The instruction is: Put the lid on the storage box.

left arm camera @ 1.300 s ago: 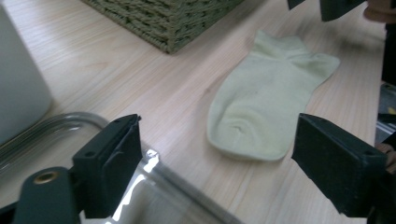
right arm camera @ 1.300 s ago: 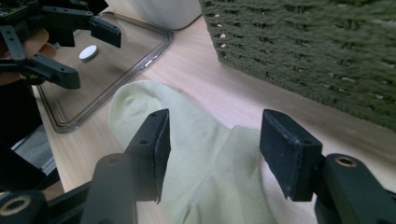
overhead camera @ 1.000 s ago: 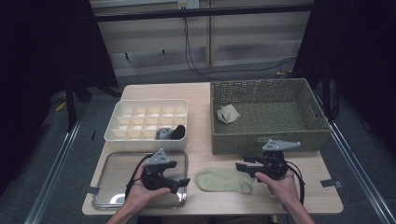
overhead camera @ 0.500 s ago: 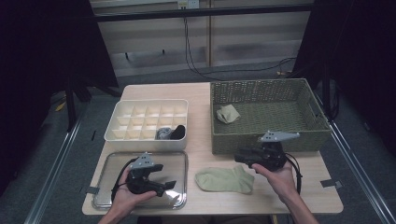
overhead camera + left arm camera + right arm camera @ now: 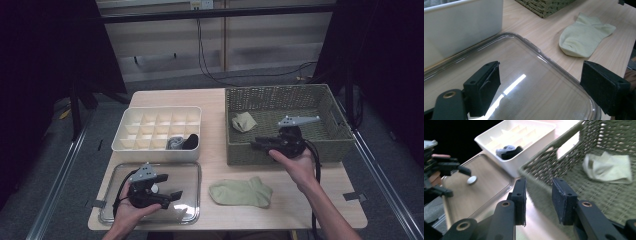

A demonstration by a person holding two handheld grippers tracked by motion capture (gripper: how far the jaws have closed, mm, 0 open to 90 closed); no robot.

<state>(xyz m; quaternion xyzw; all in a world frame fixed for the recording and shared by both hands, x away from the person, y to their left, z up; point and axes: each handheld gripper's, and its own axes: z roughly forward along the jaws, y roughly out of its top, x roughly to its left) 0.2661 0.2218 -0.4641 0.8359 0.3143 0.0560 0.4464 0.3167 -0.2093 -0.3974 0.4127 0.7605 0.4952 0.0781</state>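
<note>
The left gripper (image 5: 172, 196), jaws spread wide and empty, hovers over the clear tray (image 5: 187, 172) at the worktop's (image 5: 215, 100) near left corner. Behind the tray stands a white divided box (image 5: 150, 112) with a dark sock (image 5: 182, 142) in one compartment. A pale green sock (image 5: 241, 192) lies flat on the worktop just right of the tray. The right gripper (image 5: 256, 145), jaws partly apart and empty, is at the woven basket's (image 5: 280, 95) near wall; a folded sock (image 5: 243, 121) lies inside.

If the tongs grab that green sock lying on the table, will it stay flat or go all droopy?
Probably droopy. The green sock lies flat and wrinkled on the table, so it looks like soft cloth that would likely sag from the tongs. It looks thin, so likely light. Pushed, it may bunch up rather than slide.
</note>
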